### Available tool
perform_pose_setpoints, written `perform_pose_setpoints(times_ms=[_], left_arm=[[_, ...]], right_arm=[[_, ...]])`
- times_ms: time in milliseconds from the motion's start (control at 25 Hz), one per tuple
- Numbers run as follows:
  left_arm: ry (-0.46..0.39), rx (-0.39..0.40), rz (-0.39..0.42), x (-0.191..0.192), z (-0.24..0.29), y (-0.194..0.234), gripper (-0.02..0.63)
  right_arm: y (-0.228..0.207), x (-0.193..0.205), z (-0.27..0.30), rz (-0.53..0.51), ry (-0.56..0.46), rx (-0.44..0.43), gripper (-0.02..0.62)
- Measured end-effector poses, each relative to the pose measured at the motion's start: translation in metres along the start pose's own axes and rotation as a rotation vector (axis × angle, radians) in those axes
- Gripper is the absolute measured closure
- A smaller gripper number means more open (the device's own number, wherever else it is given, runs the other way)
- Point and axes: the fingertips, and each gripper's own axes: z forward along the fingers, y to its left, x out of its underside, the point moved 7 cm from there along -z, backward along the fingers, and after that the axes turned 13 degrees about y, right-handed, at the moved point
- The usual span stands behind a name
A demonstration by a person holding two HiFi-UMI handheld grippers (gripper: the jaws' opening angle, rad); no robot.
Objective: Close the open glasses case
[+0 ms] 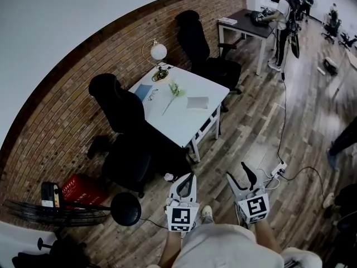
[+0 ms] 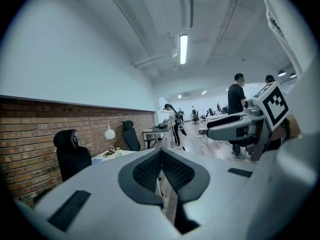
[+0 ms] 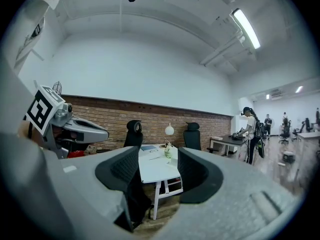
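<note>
The white table (image 1: 167, 121) stands some way ahead, by the brick wall. On it lie a pale grey box-like case (image 1: 197, 102), a blue flat piece (image 1: 143, 91) with glasses (image 1: 153, 92) beside it, and a green flower stem (image 1: 174, 94). From here I cannot tell which piece is the open case. Both grippers hang low over the wooden floor, well short of the table. My left gripper (image 1: 188, 177) has its pads (image 2: 150, 171) pressed together and holds nothing. My right gripper (image 1: 239, 173) is open and empty, and the table (image 3: 157, 166) shows through its gap.
Black office chairs (image 1: 120, 113) (image 1: 195, 41) stand round the table, and a globe lamp (image 1: 158, 51) sits at its far end. A red crate (image 1: 83, 190), a black fan (image 1: 125, 209) and a floor power strip (image 1: 278, 169) lie nearby. A person (image 1: 281, 21) works at a dark desk.
</note>
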Motion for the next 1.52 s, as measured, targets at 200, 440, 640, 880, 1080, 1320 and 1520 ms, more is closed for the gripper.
perform_pose_setpoints(times_ms=[200,440,640,880,1080,1320,1520], left_arm=[[-0.002,0.019,-0.003,-0.002,0.015,0.024,0.601],[-0.010,0.031,-0.004,-0.006,0.033,0.051,0.601],[-0.013,0.041,0.002,-0.008,0.047,0.068,0.601],[-0.014,0.054,0.002,-0.010,0.060,0.080,0.601],[-0.015,0.071,0.000,-0.010,0.068,0.079,0.601],[-0.014,0.078,0.004,-0.014,0.075,0.078,0.601],[-0.017,0.063,0.007,-0.018,0.083,0.084,0.601]], right_arm=[[0.004,-0.009,0.025,0.000,0.014,0.011,0.347],[0.006,-0.021,0.054,-0.002,0.018,0.024,0.347],[0.006,-0.025,0.073,-0.022,-0.022,0.029,0.347],[0.005,-0.030,0.086,0.002,-0.020,0.046,0.347],[0.000,-0.025,0.087,0.018,0.028,0.066,0.347],[-0.006,-0.022,0.093,0.037,0.040,0.071,0.347],[-0.012,-0.026,0.104,0.033,0.030,0.064,0.347]])
